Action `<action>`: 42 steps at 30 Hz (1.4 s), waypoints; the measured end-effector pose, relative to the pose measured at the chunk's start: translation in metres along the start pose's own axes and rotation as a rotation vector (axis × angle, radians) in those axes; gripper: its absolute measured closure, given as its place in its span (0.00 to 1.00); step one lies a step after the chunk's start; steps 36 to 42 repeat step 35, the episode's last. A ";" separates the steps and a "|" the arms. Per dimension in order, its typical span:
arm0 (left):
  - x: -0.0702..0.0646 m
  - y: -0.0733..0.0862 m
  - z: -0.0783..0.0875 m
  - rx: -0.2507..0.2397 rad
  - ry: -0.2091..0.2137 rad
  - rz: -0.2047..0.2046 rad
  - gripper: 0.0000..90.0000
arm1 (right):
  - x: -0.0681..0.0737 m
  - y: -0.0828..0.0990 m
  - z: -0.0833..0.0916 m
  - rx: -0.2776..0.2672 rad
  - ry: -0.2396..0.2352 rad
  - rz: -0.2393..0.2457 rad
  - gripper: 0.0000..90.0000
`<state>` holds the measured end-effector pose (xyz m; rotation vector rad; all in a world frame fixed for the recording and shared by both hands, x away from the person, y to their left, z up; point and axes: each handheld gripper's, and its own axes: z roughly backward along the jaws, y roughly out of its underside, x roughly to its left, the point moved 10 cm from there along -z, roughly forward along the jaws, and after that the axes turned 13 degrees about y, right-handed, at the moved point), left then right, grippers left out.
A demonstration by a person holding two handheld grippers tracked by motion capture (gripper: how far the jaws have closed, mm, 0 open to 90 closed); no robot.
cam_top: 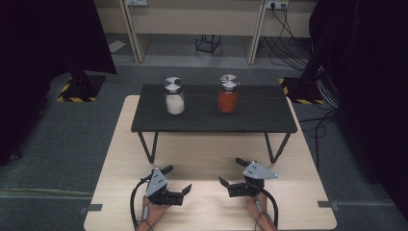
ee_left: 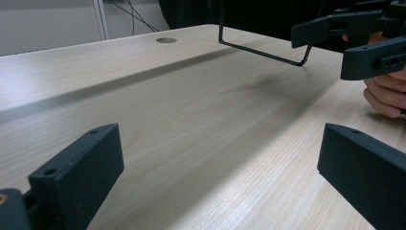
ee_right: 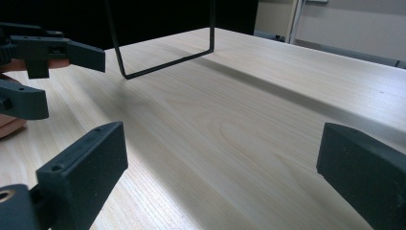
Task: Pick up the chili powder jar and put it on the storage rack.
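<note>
Two glass jars with silver lids stand on a dark raised shelf (cam_top: 255, 113): one with white contents (cam_top: 174, 96) at the left, one with orange-red contents (cam_top: 228, 94) to its right. My left gripper (cam_top: 177, 179) rests low on the light wooden table (cam_top: 207, 202), open, jaws wide apart with nothing between them. Beside it my right gripper (cam_top: 232, 172) is also open and holds nothing. The two face each other near the table's front edge. In the left gripper view the right gripper (ee_left: 354, 45) shows at the upper right, with fingers of a hand (ee_left: 383, 93) behind it.
The shelf stands on thin black wire legs (cam_top: 147, 144), also seen as a wire leg (ee_right: 163, 60) in the right gripper view. A round hole (ee_left: 166, 40) is in the tabletop. Black stands with hazard-striped bases (cam_top: 79, 89) flank the table; cables (cam_top: 288, 43) lie on the floor behind.
</note>
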<state>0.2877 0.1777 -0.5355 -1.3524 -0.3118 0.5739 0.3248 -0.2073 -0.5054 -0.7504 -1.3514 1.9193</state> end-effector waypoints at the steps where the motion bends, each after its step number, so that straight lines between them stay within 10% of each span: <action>1: 0.000 0.000 0.000 0.000 0.000 0.000 0.01 | 0.000 0.000 0.000 0.000 0.001 -0.001 0.04; 42: 0.001 -0.002 -0.004 0.014 0.012 -0.012 0.02 | -0.001 0.001 0.001 0.011 0.004 -0.013 0.04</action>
